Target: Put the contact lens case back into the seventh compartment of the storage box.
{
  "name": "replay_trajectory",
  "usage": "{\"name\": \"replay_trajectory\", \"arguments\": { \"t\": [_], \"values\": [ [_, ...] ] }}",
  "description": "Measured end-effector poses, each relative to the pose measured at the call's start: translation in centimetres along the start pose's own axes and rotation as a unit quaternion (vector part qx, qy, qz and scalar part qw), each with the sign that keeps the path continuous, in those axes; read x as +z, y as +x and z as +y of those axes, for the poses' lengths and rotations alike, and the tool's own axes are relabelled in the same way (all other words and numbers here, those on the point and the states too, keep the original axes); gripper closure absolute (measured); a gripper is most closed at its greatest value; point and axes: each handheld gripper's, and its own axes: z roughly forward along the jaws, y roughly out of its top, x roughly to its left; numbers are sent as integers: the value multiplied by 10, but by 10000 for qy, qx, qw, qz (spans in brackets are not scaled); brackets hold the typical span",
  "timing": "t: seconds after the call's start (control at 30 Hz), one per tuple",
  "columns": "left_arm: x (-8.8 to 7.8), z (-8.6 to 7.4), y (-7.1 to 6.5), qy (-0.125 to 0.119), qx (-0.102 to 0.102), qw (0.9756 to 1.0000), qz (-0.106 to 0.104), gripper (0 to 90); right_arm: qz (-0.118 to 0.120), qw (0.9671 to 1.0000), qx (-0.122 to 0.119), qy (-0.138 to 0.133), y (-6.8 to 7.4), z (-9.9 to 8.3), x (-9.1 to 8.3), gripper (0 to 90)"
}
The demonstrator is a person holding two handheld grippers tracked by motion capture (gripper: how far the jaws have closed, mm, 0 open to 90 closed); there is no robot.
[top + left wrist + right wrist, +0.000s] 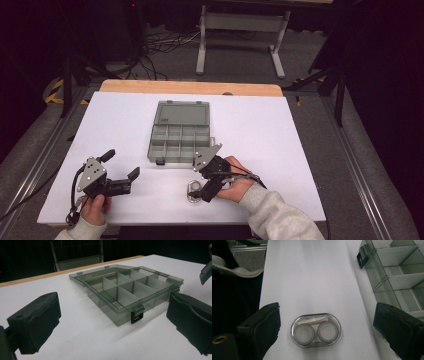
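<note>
High view: my right gripper (196,192) is hovering over the lens case (191,191) near the table's (280,130) front edge; organiser box (176,134) is lying open.
Left gripper view: my left gripper (112,325) is gaping wide, facing the box's (130,293) bare compartments.
Right gripper view: jaws are standing wide around the case (315,330), not touching; I'm seeing two round wells inside.

Open organizer box (179,134) sits mid-table, lid flat behind it, blocking the centre lane. White table (280,130) is bare left and right of the box and along the near edge. Small oval case (315,330) lies in front of the box with a gap between, free table on both its sides
</note>
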Motion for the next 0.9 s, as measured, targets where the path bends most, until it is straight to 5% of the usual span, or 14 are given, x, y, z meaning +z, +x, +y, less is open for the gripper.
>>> {"name": "replay_trajectory", "arguments": {
  "t": [0.9],
  "values": [
    [0,0,0,-6,-6,10000,2,2,227,9948,-218,973,4,1,23,98]
  ]
}}
